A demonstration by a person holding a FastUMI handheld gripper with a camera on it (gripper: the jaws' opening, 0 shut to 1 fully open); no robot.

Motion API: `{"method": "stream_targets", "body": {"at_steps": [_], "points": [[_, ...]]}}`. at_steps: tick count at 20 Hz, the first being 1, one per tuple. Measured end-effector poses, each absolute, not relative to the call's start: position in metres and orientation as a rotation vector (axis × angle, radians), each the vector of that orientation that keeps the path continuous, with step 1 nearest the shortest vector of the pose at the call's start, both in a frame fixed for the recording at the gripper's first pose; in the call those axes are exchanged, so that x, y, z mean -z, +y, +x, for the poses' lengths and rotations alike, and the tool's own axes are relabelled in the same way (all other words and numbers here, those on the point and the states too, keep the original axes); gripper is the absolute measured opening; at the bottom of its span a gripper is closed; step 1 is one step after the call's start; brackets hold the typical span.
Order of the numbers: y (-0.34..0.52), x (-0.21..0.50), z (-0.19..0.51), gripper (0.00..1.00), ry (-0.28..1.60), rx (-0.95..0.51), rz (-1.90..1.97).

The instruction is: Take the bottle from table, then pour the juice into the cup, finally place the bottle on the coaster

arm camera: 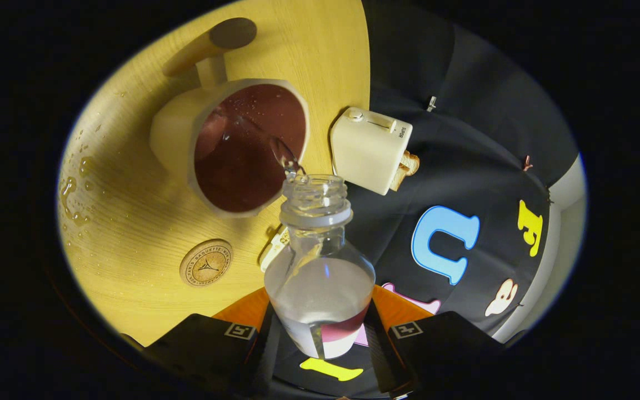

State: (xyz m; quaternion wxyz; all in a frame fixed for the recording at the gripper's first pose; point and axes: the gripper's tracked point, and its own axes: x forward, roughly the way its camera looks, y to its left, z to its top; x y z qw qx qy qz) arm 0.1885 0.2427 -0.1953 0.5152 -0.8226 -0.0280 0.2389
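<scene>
A clear, uncapped plastic bottle (pixel 320 272) stands between my fingers, and my gripper (pixel 320 333) is shut on its lower body. The whole view is tilted, and a thin clear stream leaves the bottle's mouth (pixel 315 189) and falls into the cup. The cup (pixel 231 150) is cream outside and dark red inside, with a wooden handle, and sits on the wooden table just beyond the bottle's neck. Clear liquid shows inside the bottle. A round cork coaster (pixel 206 262) lies on the table beside the cup, nearer my fingers.
A small cream toy toaster (pixel 369 149) with bread slices sits at the table's edge (pixel 364 83), right beside the cup. Spilled drops (pixel 73 194) wet the wooden table (pixel 131 222) on the far side of the cup. A small white tag (pixel 274 247) lies behind the bottle.
</scene>
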Motion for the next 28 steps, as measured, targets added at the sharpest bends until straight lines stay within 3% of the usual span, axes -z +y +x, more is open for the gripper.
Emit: {"method": "stream_targets", "body": {"at_steps": [28], "points": [[0.255,0.148,0.206,0.72,-0.220,-0.530,-2.153]]}}
